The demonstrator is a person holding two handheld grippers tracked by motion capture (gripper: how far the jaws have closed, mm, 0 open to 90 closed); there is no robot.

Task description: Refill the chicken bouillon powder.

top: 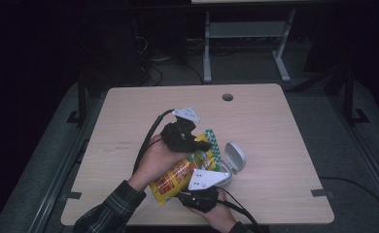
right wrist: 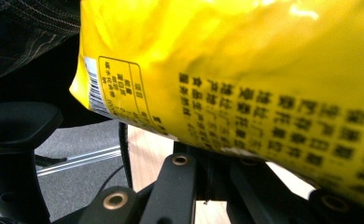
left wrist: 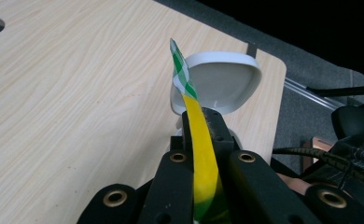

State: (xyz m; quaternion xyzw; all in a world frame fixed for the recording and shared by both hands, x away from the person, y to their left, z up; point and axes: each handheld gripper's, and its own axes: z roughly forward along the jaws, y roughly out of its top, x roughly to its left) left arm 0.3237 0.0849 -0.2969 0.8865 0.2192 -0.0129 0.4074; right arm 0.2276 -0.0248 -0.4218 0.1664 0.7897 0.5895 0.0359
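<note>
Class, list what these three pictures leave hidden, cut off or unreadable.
- High view: the white container body sits behind the snack bag.
- Right gripper view: the bag's print is blurred; the right gripper jaw tips lie behind the bag.
- Left gripper view: the frame edge cuts off the bag's lower part.

Unreadable print on yellow bag (right wrist: pixel 245 70)
</note>
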